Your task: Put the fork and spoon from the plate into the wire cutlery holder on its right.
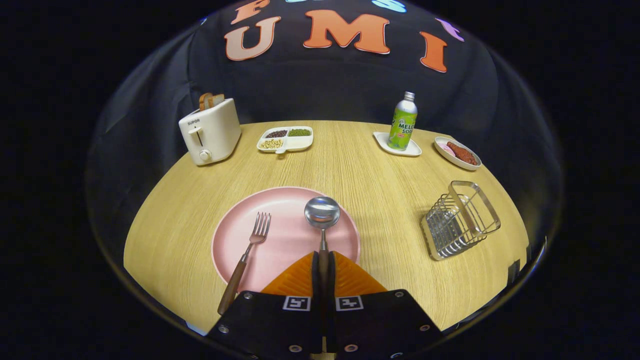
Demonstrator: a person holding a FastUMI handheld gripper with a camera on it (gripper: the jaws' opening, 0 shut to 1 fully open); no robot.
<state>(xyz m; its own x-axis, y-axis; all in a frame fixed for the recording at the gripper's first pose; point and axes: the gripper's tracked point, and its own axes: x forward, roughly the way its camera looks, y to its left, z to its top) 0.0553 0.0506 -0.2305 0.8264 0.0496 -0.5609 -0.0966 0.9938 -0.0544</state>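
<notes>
Gripper view: the gripper's (323, 267) 2 fingers pinch the spoon's (322, 220) handle over the pink plate (285, 235), bowl pointing away. Fork (246, 260) lies left, tines away, handle overhanging the plate. Wire cutlery holder (460, 220) stands right.

The camera rides the gripper (323, 261), looking forward, low over the table (350, 165).

tabletop (350, 165): matt wood grain | plate (280, 235): smooth, satin | spoon (322, 212): polished metal bowl, wooden handle clamped between the fingers (300, 277) | fork (259, 227): metal tines, wooden handle | cutlery holder (460, 220): shiny metal wire
</notes>
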